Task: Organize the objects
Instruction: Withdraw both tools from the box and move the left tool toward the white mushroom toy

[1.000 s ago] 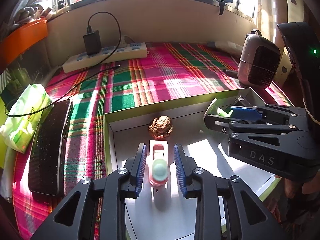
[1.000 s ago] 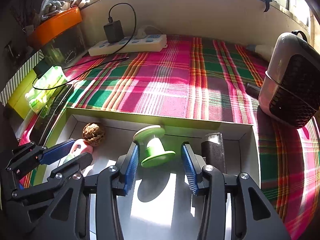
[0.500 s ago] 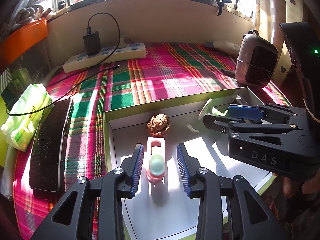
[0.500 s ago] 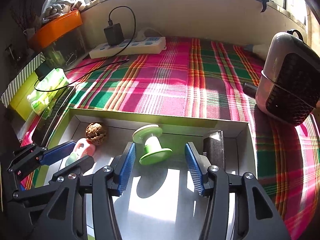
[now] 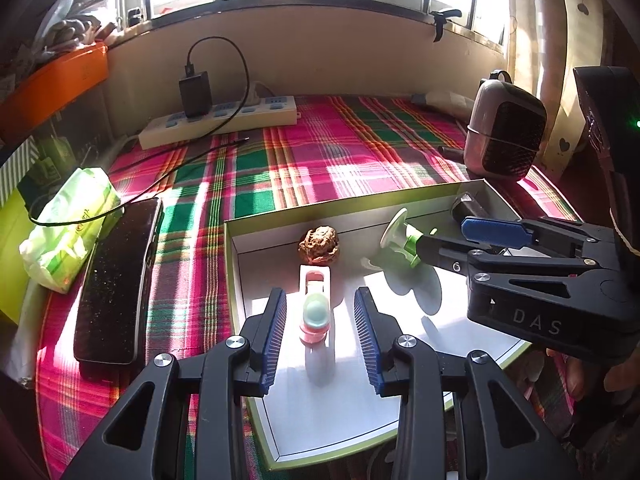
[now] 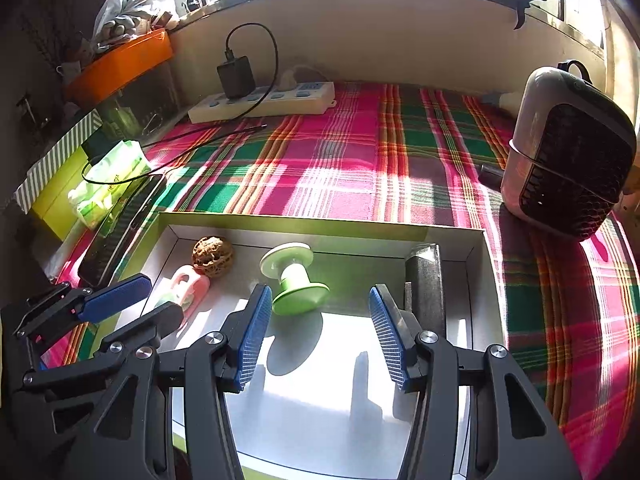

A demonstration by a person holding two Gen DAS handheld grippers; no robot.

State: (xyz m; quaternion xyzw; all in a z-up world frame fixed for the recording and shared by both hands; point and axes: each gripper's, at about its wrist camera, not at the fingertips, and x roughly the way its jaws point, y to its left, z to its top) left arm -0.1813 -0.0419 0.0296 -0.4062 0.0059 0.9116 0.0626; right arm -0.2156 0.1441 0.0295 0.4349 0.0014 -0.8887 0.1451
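**Around the tray, on the plaid cloth**

Spread over the table: a plaid cloth (image 5: 320, 152) in pink, green and white. At the far edge, under the window, a white power strip (image 5: 224, 124) with a black charger (image 5: 195, 94) plugged in (cable looping up and back down). On the left, a green tissue pack (image 5: 68, 224) just beside a black phone (image 5: 116, 284). Far right, upright, a small heater (image 6: 568, 152) with a dark grille. Up on the left, an orange bin (image 6: 120, 66).

Tray (image 6: 486, 280) on table (image 6: 360, 168): walnut (image 6: 212, 256) back left, clip (image 6: 188, 286) before it, spool (image 6: 294, 278) centre, block (image 6: 425, 280) right; power strip (image 6: 264, 102) behind; heater (image 6: 568, 156) right of tray
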